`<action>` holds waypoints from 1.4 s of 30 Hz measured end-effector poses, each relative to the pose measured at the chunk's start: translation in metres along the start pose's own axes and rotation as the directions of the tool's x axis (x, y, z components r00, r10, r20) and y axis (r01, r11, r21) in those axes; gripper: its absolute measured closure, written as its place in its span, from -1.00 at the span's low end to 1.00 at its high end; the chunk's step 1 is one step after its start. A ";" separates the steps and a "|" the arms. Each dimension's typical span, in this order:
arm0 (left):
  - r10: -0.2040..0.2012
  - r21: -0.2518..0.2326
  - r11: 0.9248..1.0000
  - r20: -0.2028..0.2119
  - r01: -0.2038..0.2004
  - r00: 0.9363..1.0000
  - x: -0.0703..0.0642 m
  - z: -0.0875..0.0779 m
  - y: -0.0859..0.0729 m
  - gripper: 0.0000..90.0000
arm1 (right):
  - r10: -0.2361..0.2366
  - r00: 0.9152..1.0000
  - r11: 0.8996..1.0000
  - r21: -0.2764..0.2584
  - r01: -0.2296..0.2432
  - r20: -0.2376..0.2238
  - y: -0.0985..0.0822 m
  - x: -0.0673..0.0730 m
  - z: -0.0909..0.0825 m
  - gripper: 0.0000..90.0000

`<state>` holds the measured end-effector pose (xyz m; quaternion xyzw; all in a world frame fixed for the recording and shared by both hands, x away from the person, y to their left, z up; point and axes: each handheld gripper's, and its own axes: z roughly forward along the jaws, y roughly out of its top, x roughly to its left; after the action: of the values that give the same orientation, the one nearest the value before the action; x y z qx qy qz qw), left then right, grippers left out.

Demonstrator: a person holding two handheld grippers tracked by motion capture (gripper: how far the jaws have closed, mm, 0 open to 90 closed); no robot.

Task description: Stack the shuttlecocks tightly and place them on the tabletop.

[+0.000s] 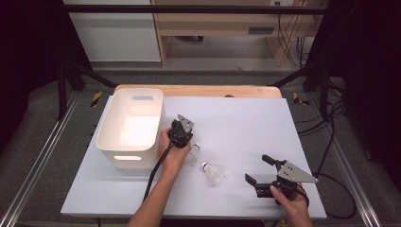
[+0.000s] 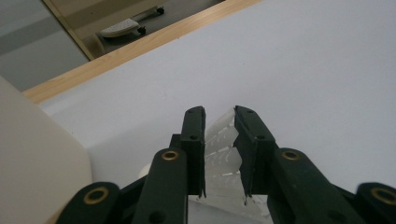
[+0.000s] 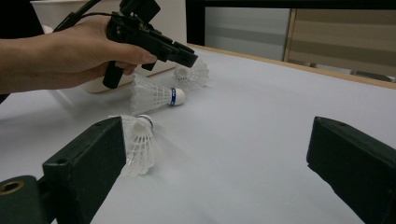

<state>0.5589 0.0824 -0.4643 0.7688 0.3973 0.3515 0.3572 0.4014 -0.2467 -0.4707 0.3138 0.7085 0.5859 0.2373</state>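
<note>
Three white feather shuttlecocks lie on the white table top (image 1: 246,123). My left gripper (image 2: 219,112) points down at the farthest shuttlecock (image 2: 223,156), its two jaws shut on the feather skirt from both sides. In the right gripper view that left gripper (image 3: 184,55) sits over the held shuttlecock (image 3: 192,74), which rests on the table. A second shuttlecock (image 1: 193,153), with a blue band (image 3: 156,95), lies beside the hand. The third shuttlecock (image 1: 213,173) lies just ahead of my right gripper (image 1: 258,169), beside one jaw (image 3: 137,147). The right gripper (image 3: 219,135) stands wide open with nothing between its jaws.
A white plastic bin (image 1: 106,127) with handle slots stands at the table's left, close to the left hand (image 1: 172,153). A wooden edge (image 1: 198,90) runs along the table's far side. A black cable (image 1: 153,175) trails from the left gripper along the forearm.
</note>
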 end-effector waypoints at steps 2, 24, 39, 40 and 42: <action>-0.006 -0.006 1.000 0.004 0.006 1.000 0.000 0.001 0.000 0.72 | 0.002 1.000 1.000 0.001 -0.002 0.000 0.000 0.000 0.000 -0.89; 0.023 0.007 1.000 -0.020 -0.023 1.000 0.001 -0.003 0.008 1.00 | 0.002 1.000 1.000 0.004 -0.002 -0.003 -0.001 0.000 0.002 -0.89; 0.024 0.003 1.000 -0.060 -0.023 0.998 -0.006 -0.023 0.015 1.00 | 0.000 1.000 1.000 0.001 0.000 -0.005 0.000 0.000 0.001 -0.89; 0.024 0.004 1.000 -0.061 -0.023 0.998 -0.006 -0.025 0.015 1.00 | 0.000 1.000 1.000 0.002 0.000 -0.004 0.000 0.000 0.001 -0.89; 0.023 0.006 1.000 -0.068 -0.022 0.997 -0.007 -0.027 0.016 1.00 | -0.001 1.000 1.000 0.002 0.001 -0.005 0.000 0.000 0.002 -0.89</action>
<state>0.5391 0.0770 -0.4395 0.7618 0.4015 0.3802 0.3375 0.4021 -0.2454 -0.4711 0.3122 0.7100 0.5855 0.2357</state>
